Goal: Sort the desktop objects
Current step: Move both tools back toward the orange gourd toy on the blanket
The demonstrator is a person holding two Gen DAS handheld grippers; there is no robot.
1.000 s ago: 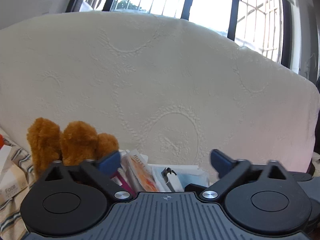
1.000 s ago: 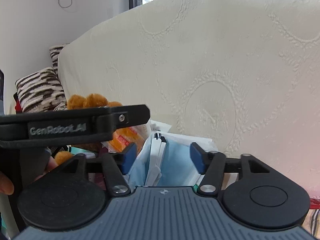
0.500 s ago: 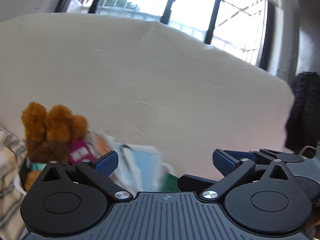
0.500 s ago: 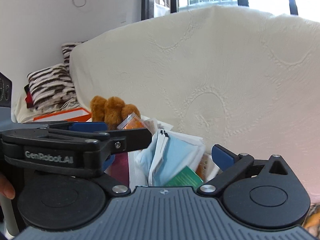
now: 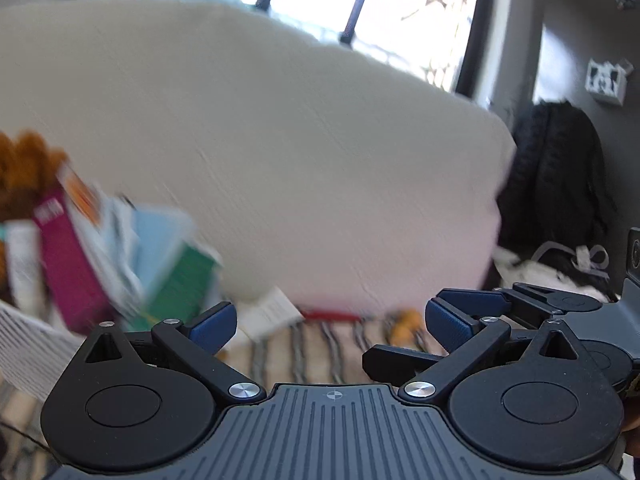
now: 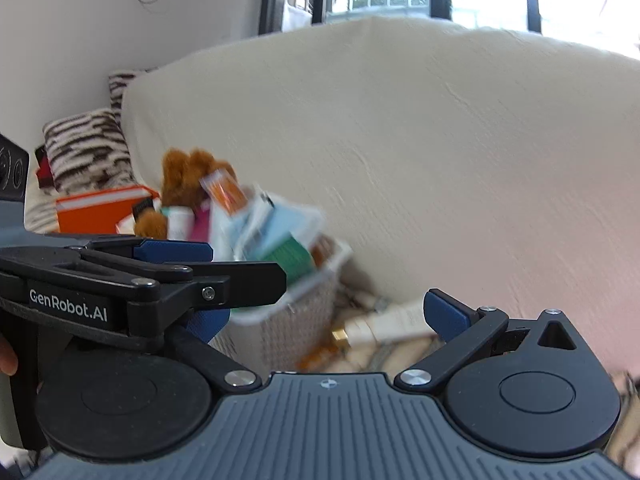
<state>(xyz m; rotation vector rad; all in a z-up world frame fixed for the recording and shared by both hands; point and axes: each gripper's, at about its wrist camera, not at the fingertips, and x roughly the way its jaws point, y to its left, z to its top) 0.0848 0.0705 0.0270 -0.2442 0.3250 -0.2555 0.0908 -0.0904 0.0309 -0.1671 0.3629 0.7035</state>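
Note:
A white mesh basket (image 6: 292,320) stands on a striped cloth, packed with a brown plush bear (image 6: 180,184), a magenta box (image 5: 68,264), a green box (image 6: 292,258), blue face masks (image 5: 156,236) and an orange packet (image 6: 224,194). It also shows in the left wrist view (image 5: 24,344). My left gripper (image 5: 328,320) is open and empty, right of the basket. My right gripper (image 6: 326,316) is open and empty, level with the basket's right side. A white tube with a gold cap (image 6: 384,322) lies on the cloth between the right fingertips. Both views are blurred.
A cream covered sofa back (image 6: 400,140) rises behind the basket. An orange book (image 6: 96,208) and striped pillows (image 6: 84,148) lie at the left. A black backpack (image 5: 560,176) sits at the far right. A white card (image 5: 268,312) lies on the striped cloth (image 5: 312,352).
Both grippers have drawn back from the basket and swung right. The right gripper's jaws opened wider. The basket moved to the left in both views and its rim came into sight.

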